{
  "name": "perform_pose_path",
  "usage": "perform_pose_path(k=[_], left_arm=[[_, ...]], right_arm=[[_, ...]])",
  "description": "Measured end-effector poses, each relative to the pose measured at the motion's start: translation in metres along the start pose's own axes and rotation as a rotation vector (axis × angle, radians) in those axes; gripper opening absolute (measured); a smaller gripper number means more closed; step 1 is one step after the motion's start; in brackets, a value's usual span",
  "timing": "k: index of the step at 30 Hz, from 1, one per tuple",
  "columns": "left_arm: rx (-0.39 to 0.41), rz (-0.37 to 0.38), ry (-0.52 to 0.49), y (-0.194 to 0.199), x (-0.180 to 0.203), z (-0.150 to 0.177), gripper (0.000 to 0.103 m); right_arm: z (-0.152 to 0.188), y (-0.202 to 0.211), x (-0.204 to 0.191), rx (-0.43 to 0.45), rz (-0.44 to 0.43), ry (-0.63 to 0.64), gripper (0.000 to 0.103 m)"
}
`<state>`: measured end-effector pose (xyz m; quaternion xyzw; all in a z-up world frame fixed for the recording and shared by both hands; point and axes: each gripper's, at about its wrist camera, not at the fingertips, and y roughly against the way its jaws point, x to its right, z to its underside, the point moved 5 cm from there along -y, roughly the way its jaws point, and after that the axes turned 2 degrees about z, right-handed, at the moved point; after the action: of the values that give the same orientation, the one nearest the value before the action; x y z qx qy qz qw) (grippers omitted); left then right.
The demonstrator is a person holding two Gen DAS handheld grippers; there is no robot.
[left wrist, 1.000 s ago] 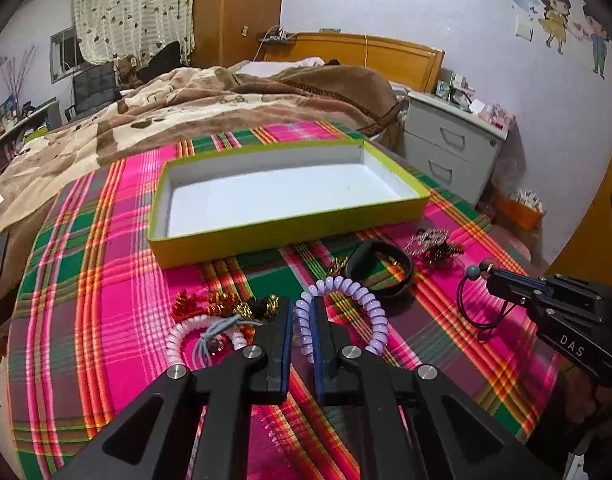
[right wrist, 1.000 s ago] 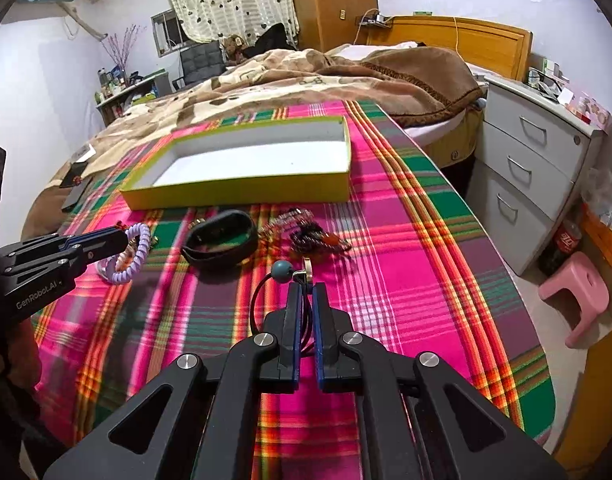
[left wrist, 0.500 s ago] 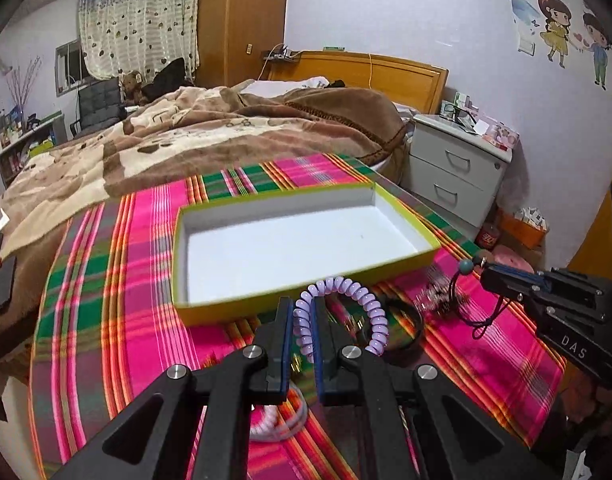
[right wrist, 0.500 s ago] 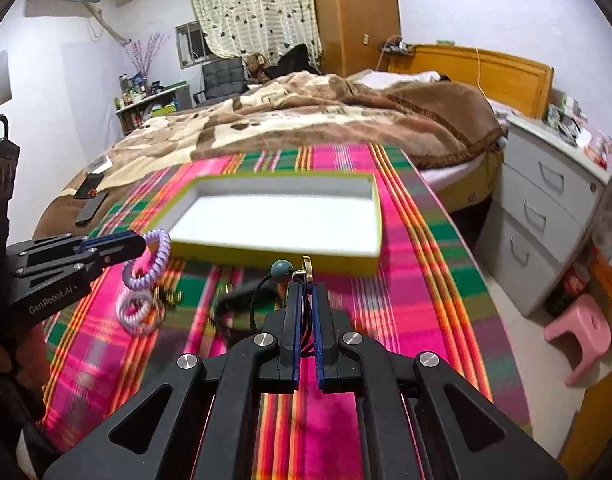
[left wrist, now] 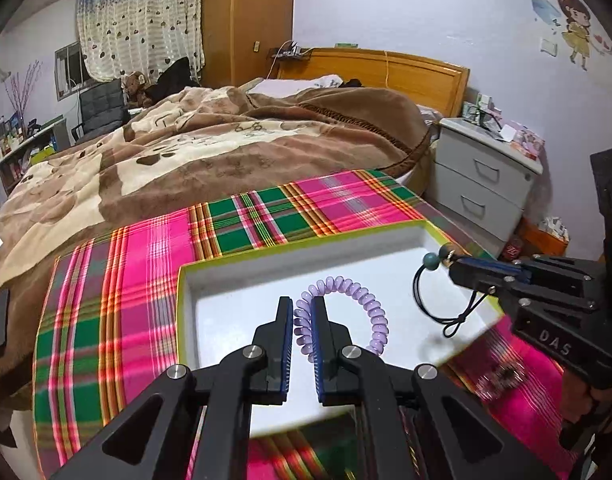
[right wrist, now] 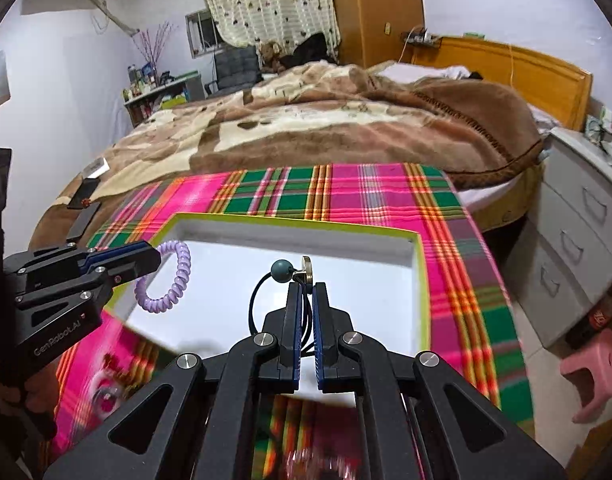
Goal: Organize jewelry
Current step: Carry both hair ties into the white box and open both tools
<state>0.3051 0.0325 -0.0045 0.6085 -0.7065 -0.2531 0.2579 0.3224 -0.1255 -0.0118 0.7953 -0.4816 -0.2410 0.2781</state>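
My left gripper (left wrist: 303, 312) is shut on a purple spiral hair tie (left wrist: 370, 300) and holds it above the white inside of the yellow-green box (left wrist: 226, 268). It also shows at the left of the right wrist view (right wrist: 156, 256), with the hair tie (right wrist: 178, 276) hanging from it. My right gripper (right wrist: 305, 292) is shut on a black cord hair tie with a teal bead (right wrist: 281, 271), also above the box (right wrist: 298, 222). In the left wrist view the right gripper (left wrist: 454, 268) holds the cord tie (left wrist: 430, 262) over the box's right end.
The box lies on a pink and green plaid cloth (left wrist: 146, 256) over a bed with a brown blanket (left wrist: 226, 140). Other jewelry lies blurred on the cloth near the front (left wrist: 502, 378). A grey nightstand (left wrist: 482, 184) stands right. Dark flat objects (right wrist: 84, 208) lie left.
Both grippers have lifted their hair ties off the cloth and moved forward, from in front of the box to above its inside.
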Motion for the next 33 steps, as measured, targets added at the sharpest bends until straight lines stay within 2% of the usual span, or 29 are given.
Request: perform_pose_path(k=[8, 17, 23, 27, 33], left_arm=[[-0.067, -0.019, 0.014, -0.057, -0.019, -0.012, 0.008], [-0.133, -0.016, 0.025, -0.09, -0.023, -0.006, 0.009], [-0.154, -0.003, 0.021, -0.096, -0.019, -0.004, 0.009], [-0.151, 0.008, 0.032, -0.094, -0.02, -0.004, 0.009], [-0.124, 0.013, 0.059, -0.078, -0.023, -0.005, 0.009]], right_arm=[[-0.014, -0.063, 0.012, -0.102, -0.021, -0.042, 0.005], [-0.016, -0.09, 0.009, -0.179, -0.002, -0.016, 0.005], [-0.016, -0.099, 0.012, -0.207, -0.001, -0.024, 0.006], [-0.018, -0.099, 0.013, -0.211, -0.004, -0.025, 0.017], [-0.021, -0.081, 0.013, -0.175, -0.002, -0.026, 0.021]])
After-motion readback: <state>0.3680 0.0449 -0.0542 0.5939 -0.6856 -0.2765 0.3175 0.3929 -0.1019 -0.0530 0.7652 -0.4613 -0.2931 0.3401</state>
